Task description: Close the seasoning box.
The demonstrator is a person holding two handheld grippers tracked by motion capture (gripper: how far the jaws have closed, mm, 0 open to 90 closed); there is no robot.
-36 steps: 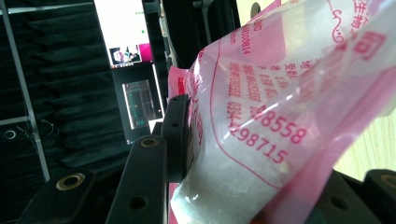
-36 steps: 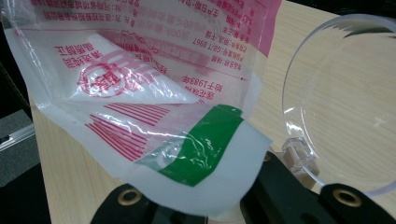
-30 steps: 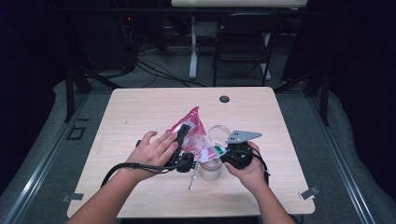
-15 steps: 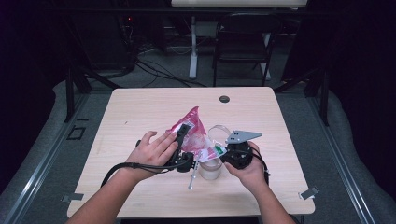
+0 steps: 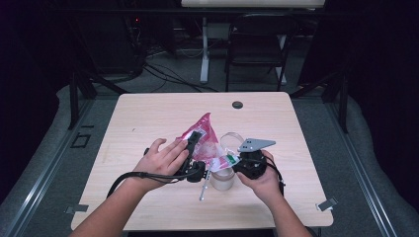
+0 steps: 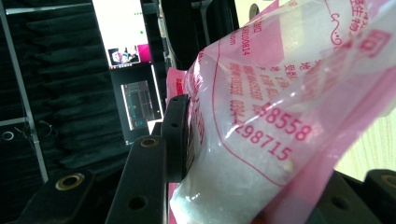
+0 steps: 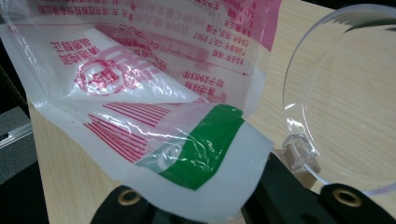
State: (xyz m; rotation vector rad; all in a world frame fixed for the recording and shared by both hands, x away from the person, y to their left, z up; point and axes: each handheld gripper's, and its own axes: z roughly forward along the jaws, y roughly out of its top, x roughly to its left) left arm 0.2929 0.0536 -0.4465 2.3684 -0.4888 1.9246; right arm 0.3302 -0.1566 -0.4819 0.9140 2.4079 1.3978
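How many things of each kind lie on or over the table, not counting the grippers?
Pink plastic bag: 1
Clear jar: 1
Clear lid: 1
Spoon-like metal utensil: 1
Small dark disc: 1
Total: 5

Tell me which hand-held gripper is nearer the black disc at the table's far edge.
Left, slightly. The left hand-held gripper reaches up along the pink bag toward the black disc; the right hand-held gripper sits lower, beside the clear container.

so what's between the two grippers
In the high view, the pink bag spans from the left gripper to the right gripper, above a clear container with an open lid.
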